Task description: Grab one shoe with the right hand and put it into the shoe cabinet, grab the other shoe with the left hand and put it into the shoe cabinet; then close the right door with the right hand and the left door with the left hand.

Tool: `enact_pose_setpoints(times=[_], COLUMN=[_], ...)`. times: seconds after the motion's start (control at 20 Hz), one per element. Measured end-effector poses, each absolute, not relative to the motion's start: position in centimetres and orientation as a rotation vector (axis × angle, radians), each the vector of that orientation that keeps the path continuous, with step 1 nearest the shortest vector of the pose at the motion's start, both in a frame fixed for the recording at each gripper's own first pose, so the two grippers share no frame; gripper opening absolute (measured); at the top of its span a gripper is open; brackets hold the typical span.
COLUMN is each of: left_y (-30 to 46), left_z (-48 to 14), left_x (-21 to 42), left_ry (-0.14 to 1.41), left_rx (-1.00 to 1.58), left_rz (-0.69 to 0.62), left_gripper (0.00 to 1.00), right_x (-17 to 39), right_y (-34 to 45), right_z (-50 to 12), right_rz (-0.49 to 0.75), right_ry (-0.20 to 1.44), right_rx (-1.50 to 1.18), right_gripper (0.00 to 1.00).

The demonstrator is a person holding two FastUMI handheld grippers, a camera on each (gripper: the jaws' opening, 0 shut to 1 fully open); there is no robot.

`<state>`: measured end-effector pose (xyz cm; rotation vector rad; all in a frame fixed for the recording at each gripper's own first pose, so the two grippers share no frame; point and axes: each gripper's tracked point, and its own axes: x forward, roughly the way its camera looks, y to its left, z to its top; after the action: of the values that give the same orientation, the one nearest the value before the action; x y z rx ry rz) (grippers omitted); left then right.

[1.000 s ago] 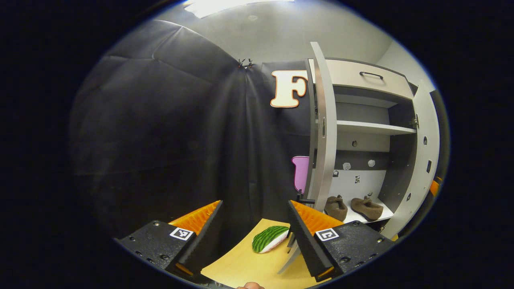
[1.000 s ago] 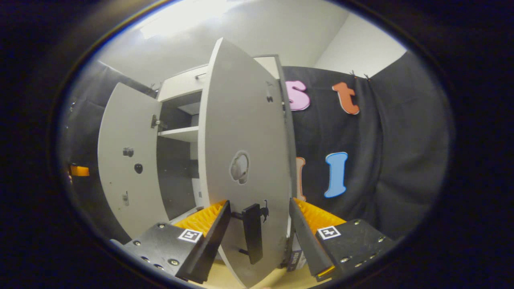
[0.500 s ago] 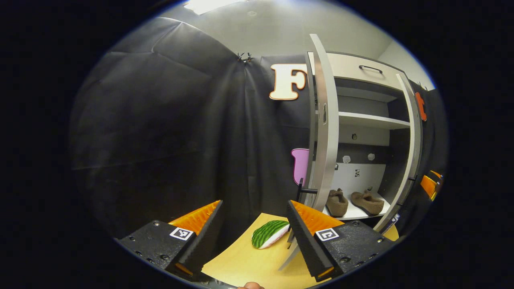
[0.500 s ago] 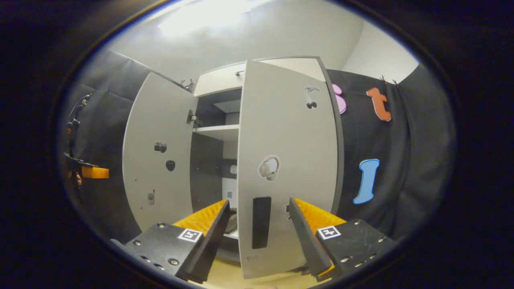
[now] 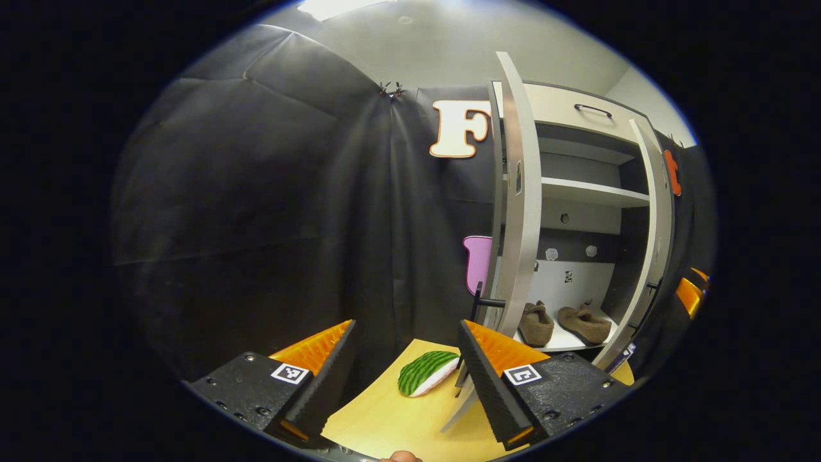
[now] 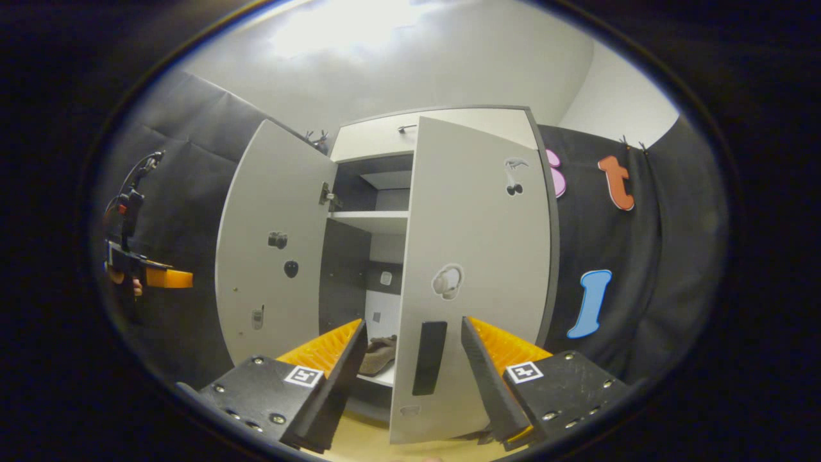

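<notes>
A: How far along is this?

B: Both shoes [image 5: 564, 323] sit side by side on the bottom shelf of the cabinet [image 5: 577, 192], ahead and to the right of the left gripper [image 5: 407, 369]. So the loading looks done. The doors are what is left.

A: And the right door?

B: The right door [image 6: 471, 256] is swung most of the way round but not flush. It stands straight ahead of the right gripper [image 6: 414, 378], whose jaws are wide apart and hold nothing. The door's handle [image 6: 429, 357] lies between the fingers, a little beyond them, with no contact that I can see.

A: The left one?

B: The left door [image 5: 519, 192] stands fully open, edge-on, just right of the left gripper, whose jaws also gape empty.

A: Anything unclear?

B: In the right gripper view the door covers most of the shelf, and just one shoe [image 6: 378, 355] peeks out past the left finger. I cannot judge how far the right door is from latching. A green striped thing [image 5: 426, 373] on the table [image 5: 385, 423] is hard to identify.
</notes>
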<state>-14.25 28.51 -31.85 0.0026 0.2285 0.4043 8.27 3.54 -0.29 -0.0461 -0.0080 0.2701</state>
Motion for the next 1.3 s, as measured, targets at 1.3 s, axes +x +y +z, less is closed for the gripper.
enact_pose_setpoints(times=[1.3], left_y=[25.8], left_z=[-35.4], left_x=[-10.4], left_ry=[0.281], left_rx=[0.002], left_rz=[0.343], left_gripper=[0.90], right_x=[6.9], right_y=[-1.2], right_z=[0.0], right_rz=[0.179], right_ry=[-0.008], right_rx=[-0.042], right_gripper=[0.87])
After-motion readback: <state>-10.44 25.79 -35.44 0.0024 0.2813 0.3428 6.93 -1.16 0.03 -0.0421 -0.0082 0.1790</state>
